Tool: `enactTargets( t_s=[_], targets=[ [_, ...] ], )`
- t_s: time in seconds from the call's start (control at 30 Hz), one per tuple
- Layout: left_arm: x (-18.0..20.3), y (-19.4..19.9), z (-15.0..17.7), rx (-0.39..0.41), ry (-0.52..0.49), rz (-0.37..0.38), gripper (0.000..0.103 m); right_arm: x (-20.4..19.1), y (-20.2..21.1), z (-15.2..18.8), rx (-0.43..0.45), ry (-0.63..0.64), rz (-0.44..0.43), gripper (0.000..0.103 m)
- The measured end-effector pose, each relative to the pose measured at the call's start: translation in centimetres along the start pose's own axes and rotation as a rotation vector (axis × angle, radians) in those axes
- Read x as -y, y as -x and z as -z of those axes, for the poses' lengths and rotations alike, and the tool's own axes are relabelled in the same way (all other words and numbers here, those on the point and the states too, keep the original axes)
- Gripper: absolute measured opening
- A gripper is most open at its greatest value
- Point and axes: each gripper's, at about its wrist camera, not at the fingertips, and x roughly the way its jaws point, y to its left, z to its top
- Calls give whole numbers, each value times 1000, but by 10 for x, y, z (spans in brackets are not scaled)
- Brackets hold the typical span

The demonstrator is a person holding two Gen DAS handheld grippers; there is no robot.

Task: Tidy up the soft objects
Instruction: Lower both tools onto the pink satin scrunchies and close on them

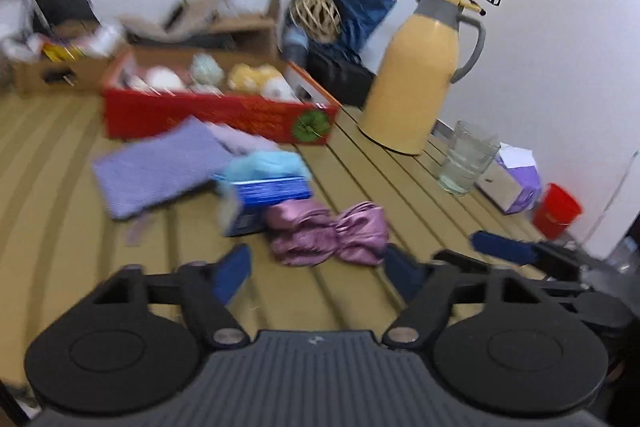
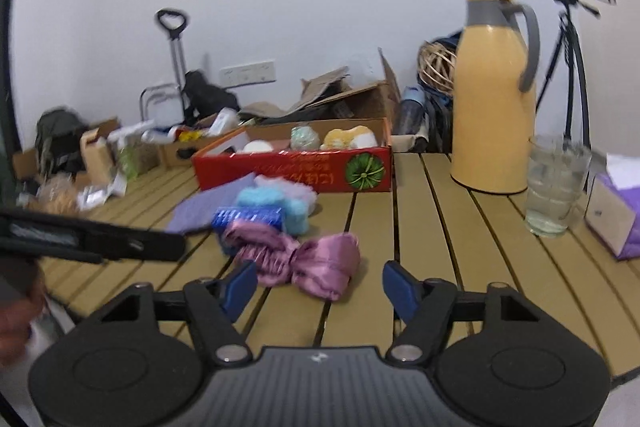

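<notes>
On the table (image 2: 420, 227), from left: purple cloth (image 2: 208, 205), blue sponge (image 2: 272, 207) and pink bonnet (image 2: 296, 259) lie before the red box (image 2: 292, 171); judged light, limp, satin-slippery, so pinch the bonnet at its gathered middle. Left gripper (image 1: 316, 267) and right gripper (image 2: 320, 287) are both released and empty. Only the right view shows the trolley (image 2: 174, 47); only the left shows the red bucket (image 1: 556, 211)

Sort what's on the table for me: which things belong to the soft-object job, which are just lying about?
Job: pink satin cloth, light blue sponge, purple cloth, red box already holding soft items.

Lying about: yellow thermos, glass, tissue box.
</notes>
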Motion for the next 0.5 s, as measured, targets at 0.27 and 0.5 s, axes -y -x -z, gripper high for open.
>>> enactTargets(
  t_s=[0.27,0.5],
  targets=[
    [-22,-61,-23,-51,108,-36,47,37,-79,-21,-36,-207,-26,41],
    [-26,-54,10,-82,126,-4,24,32,-80,-2,-60,-211,-83,27]
  ],
)
